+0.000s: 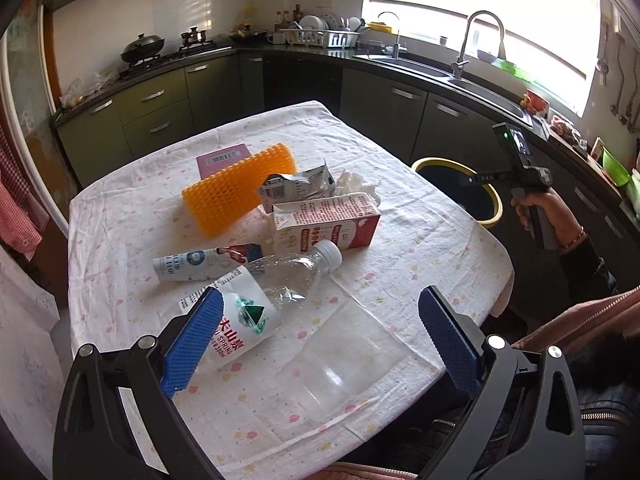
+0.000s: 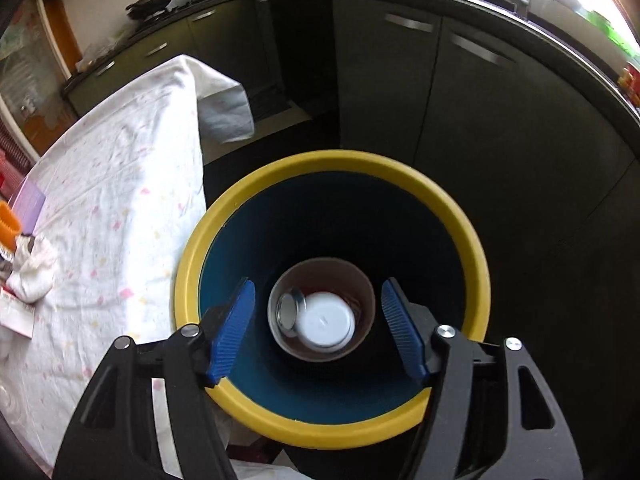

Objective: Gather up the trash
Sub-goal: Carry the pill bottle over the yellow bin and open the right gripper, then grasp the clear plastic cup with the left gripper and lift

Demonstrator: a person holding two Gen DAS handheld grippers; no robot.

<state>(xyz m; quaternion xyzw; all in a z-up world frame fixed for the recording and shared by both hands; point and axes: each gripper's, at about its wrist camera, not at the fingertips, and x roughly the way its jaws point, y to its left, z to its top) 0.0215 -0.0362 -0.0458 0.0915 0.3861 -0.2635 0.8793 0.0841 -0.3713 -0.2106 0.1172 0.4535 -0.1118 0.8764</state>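
My left gripper is open and empty above the table's near edge. Under it lie a clear plastic cup and a crushed water bottle. Farther back lie a small white bottle, a milk carton, a crumpled wrapper, a tissue and an orange spiky roll. My right gripper is open and empty over the yellow-rimmed bin. A paper cup with a white lid lies at the bin's bottom. The bin stands right of the table.
The table has a flowered white cloth. A purple box lies behind the orange roll. Dark green cabinets, a stove and a sink run along the back and right walls. The person's arm is at the right.
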